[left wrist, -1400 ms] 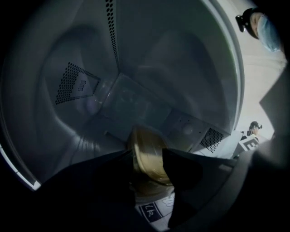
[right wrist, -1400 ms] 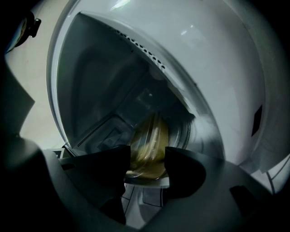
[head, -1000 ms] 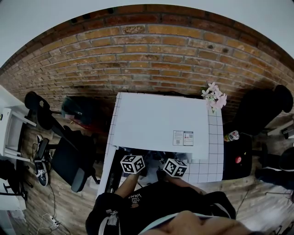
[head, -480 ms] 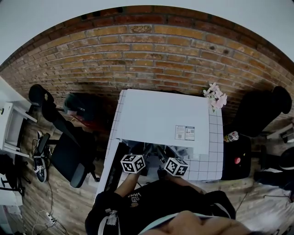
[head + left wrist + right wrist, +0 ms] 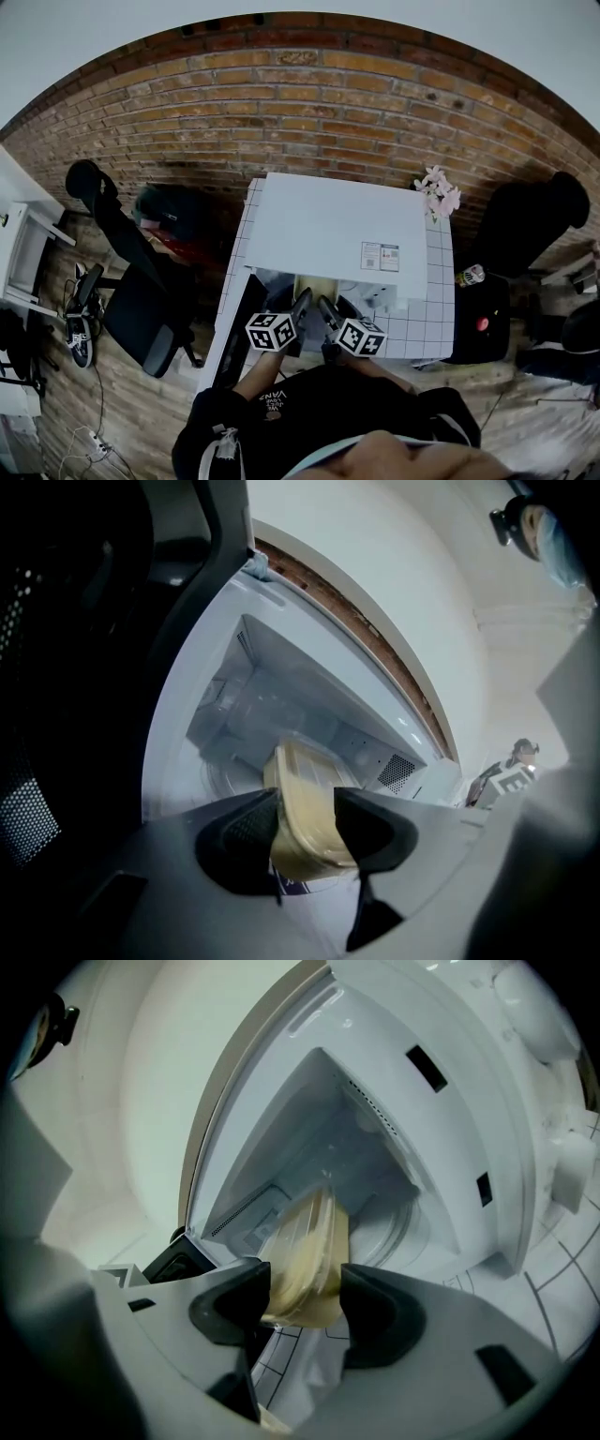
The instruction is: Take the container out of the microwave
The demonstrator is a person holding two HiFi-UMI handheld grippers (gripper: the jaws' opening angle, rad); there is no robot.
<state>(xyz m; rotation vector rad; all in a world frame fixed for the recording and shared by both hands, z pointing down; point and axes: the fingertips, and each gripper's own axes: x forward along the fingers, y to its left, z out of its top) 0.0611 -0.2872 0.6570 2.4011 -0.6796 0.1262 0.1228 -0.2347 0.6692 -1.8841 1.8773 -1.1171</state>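
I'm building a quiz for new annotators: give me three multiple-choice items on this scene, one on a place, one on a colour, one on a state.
1. Where is the container? A on the floor; B at the microwave's opening, between the left gripper and right gripper; C on top of the microwave.
2. What colour is the container? A blue; B red; C pale yellow.
3. How is the microwave door? A open; B shut; C missing.
Key: 1 B, both gripper views show jaws clamped on it at the cavity's mouth; 2 C, its walls look cream; 3 A, the door stands out to the left in the head view.
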